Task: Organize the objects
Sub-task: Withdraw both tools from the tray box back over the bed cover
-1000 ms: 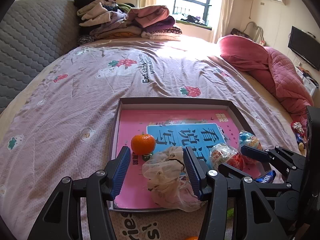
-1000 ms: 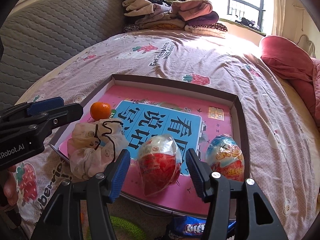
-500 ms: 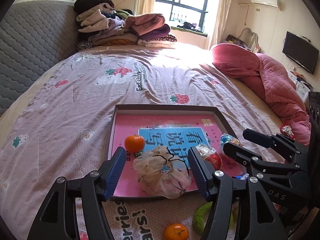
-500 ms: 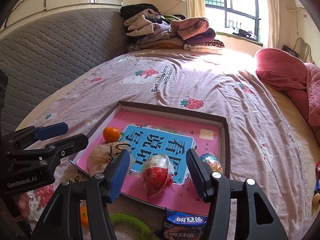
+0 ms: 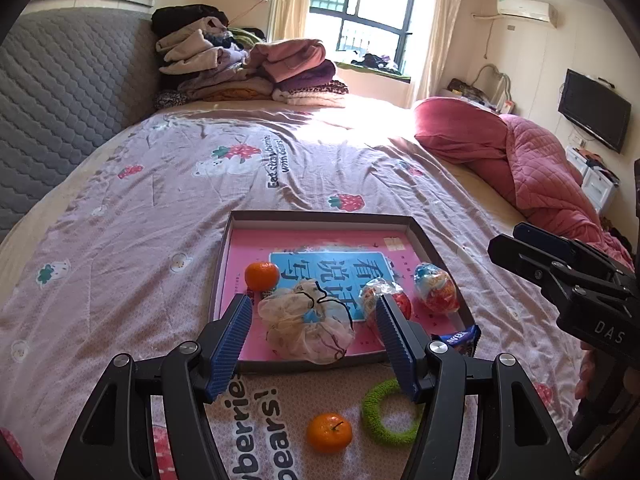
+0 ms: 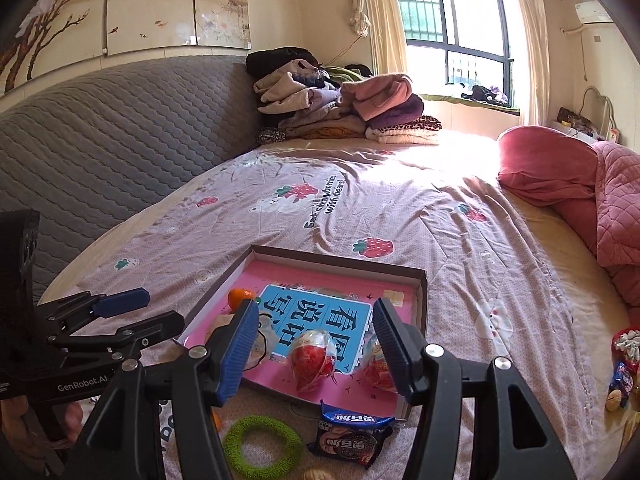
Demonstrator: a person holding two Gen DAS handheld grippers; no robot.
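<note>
A wide bed [image 5: 160,208] under a mauve strawberry-print sheet fills the room, backed by a grey quilted headboard [image 6: 100,136]. Folded clothes [image 5: 248,68] pile at its far corner beside a bright barred window [image 5: 360,12]. A television [image 5: 594,110] hangs on the cream wall.

Both fisheye views are taken from above the near bed edge, facing the window. The shallow box [image 5: 424,236] [image 6: 420,284] is framed at lower centre in each. The opposite gripper is seen at each frame's edge.
</note>
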